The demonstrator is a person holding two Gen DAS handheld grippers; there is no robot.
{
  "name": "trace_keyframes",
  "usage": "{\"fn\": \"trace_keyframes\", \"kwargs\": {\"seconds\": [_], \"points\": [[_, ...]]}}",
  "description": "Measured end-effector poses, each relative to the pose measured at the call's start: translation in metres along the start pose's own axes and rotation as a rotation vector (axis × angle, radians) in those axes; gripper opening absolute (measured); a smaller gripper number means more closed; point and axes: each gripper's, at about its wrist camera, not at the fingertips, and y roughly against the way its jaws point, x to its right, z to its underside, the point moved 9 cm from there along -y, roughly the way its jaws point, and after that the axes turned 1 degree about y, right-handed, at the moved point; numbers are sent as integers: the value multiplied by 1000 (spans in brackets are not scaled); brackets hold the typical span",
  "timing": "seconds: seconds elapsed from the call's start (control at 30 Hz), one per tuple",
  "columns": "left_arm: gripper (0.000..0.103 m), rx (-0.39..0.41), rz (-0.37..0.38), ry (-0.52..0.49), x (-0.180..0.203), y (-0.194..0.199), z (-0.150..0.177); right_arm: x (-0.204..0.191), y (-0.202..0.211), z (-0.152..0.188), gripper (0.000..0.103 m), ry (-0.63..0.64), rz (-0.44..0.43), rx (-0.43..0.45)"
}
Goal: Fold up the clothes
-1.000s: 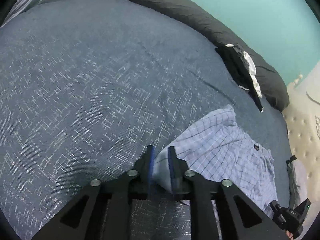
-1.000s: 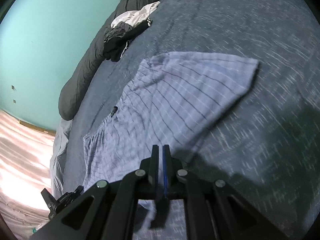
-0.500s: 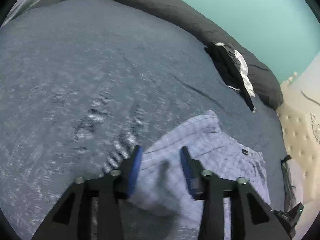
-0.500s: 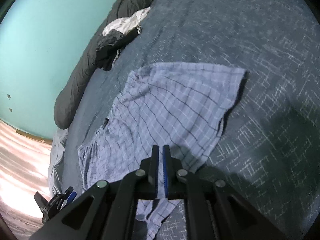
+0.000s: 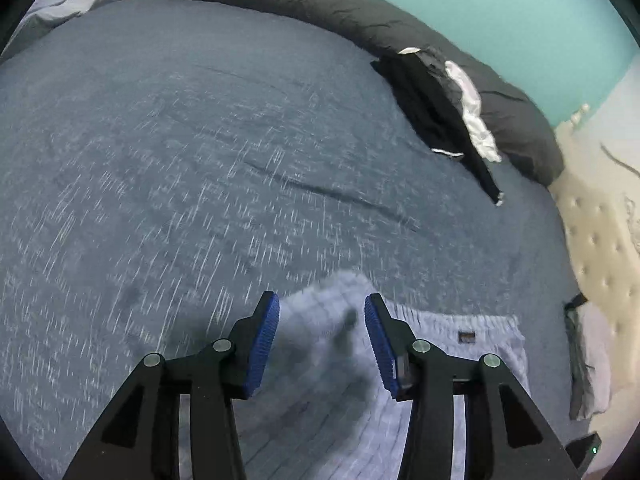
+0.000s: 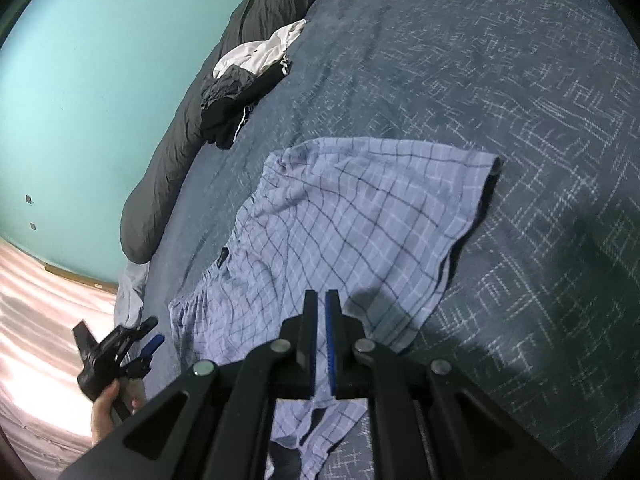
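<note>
Light blue checked shorts (image 6: 352, 232) lie on the dark blue bedspread (image 6: 500, 80). In the left wrist view the shorts (image 5: 320, 380) lie below my left gripper (image 5: 322, 312), which is open and empty above them. My right gripper (image 6: 321, 300) is shut on the near hem of the shorts, and a fold of cloth hangs beneath its jaws. The left gripper also shows in the right wrist view (image 6: 148, 336), held in a hand at the lower left.
A pile of black and white clothes (image 5: 444, 96) rests against a long dark bolster (image 5: 320, 12) along the teal wall. A cream tufted headboard (image 5: 600, 232) stands at the right. A grey garment (image 5: 580, 360) lies at the bed's edge.
My left gripper opened and let go of the shorts' corner, then pulled back. The released corner has dropped onto the bed. My right gripper stays shut on the hem.
</note>
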Motion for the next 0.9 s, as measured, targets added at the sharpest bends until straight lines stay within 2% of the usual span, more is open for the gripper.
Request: {"fn": "trace_keyframes", "kwargs": {"seconds": [0.1,0.23,0.3,0.33,0.37,0.7,0.77,0.83,0.9], "points": [[49,-23,-24,-9,6,-12,-7,0,0,1,5,-1,6,6],[48,-53,5,13,14,-21,-12,2,-1,0,5,-12,4,-1],[31,-64,10,-8,19,-22,-8,4,1,-1,5,-16,4,3],[14,-62,9,-41,24,-21,-4,4,1,-1,5,-17,4,4],[6,-61,8,-74,29,-19,0,4,2,-2,5,-20,3,6],[5,-47,-3,-404,77,-4,43,3,3,0,5,-33,-6,-3],[5,-65,0,-478,83,-4,62,3,3,0,5,-36,-7,-4],[5,-60,-17,-510,83,-4,68,3,4,0,5,-40,-8,-5],[5,-47,-36,-498,80,-5,66,4,3,1,5,-45,-11,-10]]}}
